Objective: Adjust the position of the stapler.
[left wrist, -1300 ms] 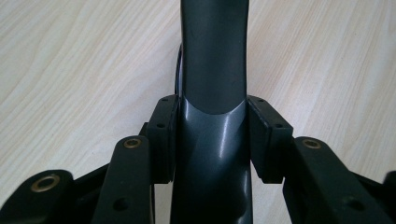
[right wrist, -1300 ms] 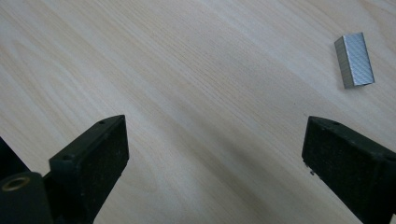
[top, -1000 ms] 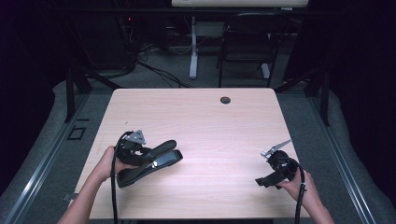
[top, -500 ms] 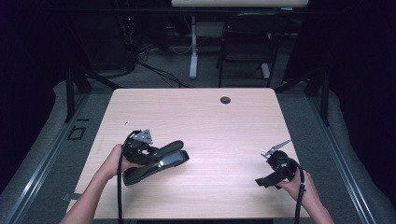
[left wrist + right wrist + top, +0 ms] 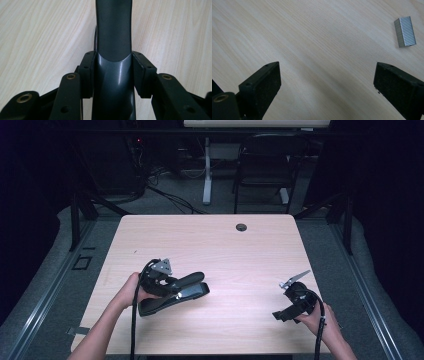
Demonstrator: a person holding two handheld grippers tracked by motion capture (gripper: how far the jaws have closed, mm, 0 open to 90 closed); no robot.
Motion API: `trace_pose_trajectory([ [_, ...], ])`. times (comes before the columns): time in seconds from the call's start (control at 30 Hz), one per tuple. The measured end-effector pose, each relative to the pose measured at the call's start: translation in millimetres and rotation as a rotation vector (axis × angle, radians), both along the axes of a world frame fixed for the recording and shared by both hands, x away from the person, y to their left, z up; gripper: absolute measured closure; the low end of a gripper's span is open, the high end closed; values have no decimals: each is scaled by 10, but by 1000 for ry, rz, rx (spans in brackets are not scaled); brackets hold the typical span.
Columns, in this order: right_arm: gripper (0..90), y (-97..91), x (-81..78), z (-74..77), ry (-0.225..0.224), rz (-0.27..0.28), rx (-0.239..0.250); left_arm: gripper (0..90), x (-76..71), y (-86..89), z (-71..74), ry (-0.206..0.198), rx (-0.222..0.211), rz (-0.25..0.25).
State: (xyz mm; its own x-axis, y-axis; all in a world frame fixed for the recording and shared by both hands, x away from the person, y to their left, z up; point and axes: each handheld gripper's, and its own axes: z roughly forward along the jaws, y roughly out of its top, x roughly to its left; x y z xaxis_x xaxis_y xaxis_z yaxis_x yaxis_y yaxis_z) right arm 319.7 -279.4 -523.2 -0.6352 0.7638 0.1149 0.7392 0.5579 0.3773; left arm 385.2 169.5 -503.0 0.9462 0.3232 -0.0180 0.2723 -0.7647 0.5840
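Note:
A dark grey stapler [image 5: 176, 293] lies on the wooden table [image 5: 210, 245], its upper arm lifted away from its base. My left gripper [image 5: 169, 284] is shut on that upper arm; in the left gripper view both pads [image 5: 87, 75] press the sides of the stapler [image 5: 113, 30], with the left gripper [image 5: 113, 75] around it. My right gripper [image 5: 289, 309] hovers near the table's right front corner. Its jaws stand wide apart in the right gripper view, the right gripper [image 5: 327, 82] open over bare wood. A short silver strip of staples [image 5: 405, 31] lies ahead and to its right.
A round cable grommet [image 5: 241, 227] sits near the table's far edge. Beyond the table stand a chair [image 5: 265, 165] and a desk leg, with cables across the floor. Metal rails run along both sides of the table.
My left hand has shifted the stapler a little to the right, toward the table's middle. The right gripper has stayed in place, still open.

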Motion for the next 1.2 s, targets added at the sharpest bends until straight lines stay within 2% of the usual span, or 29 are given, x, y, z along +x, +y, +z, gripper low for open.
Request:
trace_pose_trajectory([
  [0.03, 70, -4, 1, 3, 0, 1, -17, 584, 3, -16, 2, 1, 3, -3],
  [0.1, 70, 0, -3, -3, 0, -5, -6, 584, 12, -45, 1, 3, 1, -12],
  [0.2, 69, -8, 3, 4, 4, 5, -20, 585, 22, -90, 2, 1, 2, -24],
  [0.27, 68, 3, -6, -11, -4, -11, 2, 584, 28, -125, 5, -1, 7, -34],
  [0.9, 68, 9, 8, -28, 12, 12, -22, 585, 81, -410, -2, -8, 9, -121],
  [1.0, 68, 12, 9, -32, 18, 15, -12, 585, 89, -451, -1, 0, 7, -128],
  [1.2, 68, 10, 15, -37, 16, 16, -23, 585, 91, -518, -3, 2, 3, -150],
])
